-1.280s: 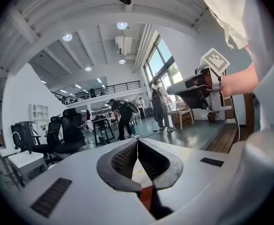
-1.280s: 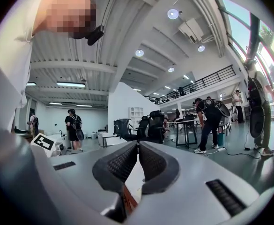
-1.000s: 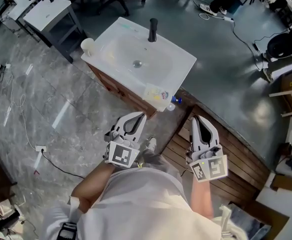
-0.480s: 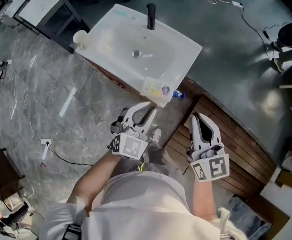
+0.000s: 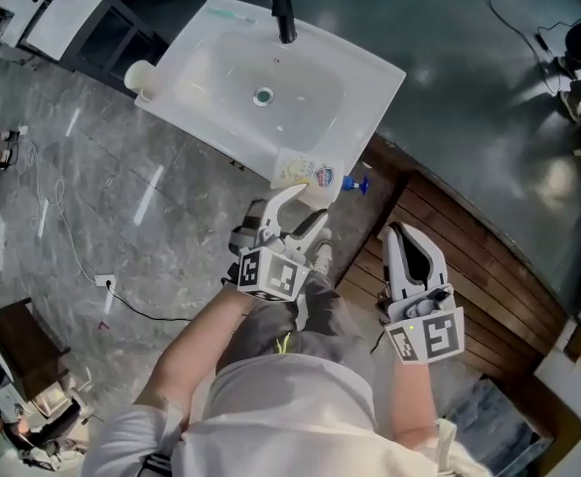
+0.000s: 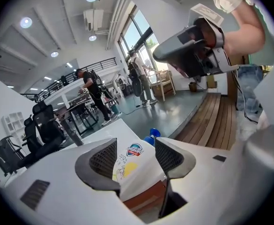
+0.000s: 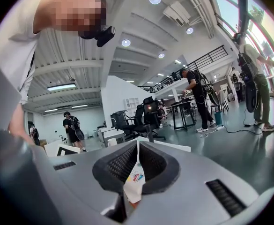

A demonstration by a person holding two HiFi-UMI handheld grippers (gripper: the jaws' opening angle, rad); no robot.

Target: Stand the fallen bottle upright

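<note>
**Lying on its side: the bottle at the sink's corner**

The white bottle (image 5: 305,175) lay flat on the near right corner of the white sink (image 5: 211,78). Its blue cap (image 5: 358,183) stuck out past the sink's edge, over the floor. It had a yellow and red picture on its side.

The left hand-held gripper (image 5: 305,207) was right at the bottle, tipped down toward it. Its jaws had just been opening and stood spread apart. In the left gripper view, the bottle showed in the gap between the two dark pads (image 6: 101,159), but the pads did not press on it.

The right hand-held gripper (image 5: 401,235) hung off to the right, over the brown wooden boards (image 5: 469,286), well apart from the bottle. Its jaws were pressed together at the tips and pinched nothing.

A black tap (image 5: 283,15) stood at the far side of the sink. A small white cup (image 5: 139,73) sat at the sink's left corner.
</note>
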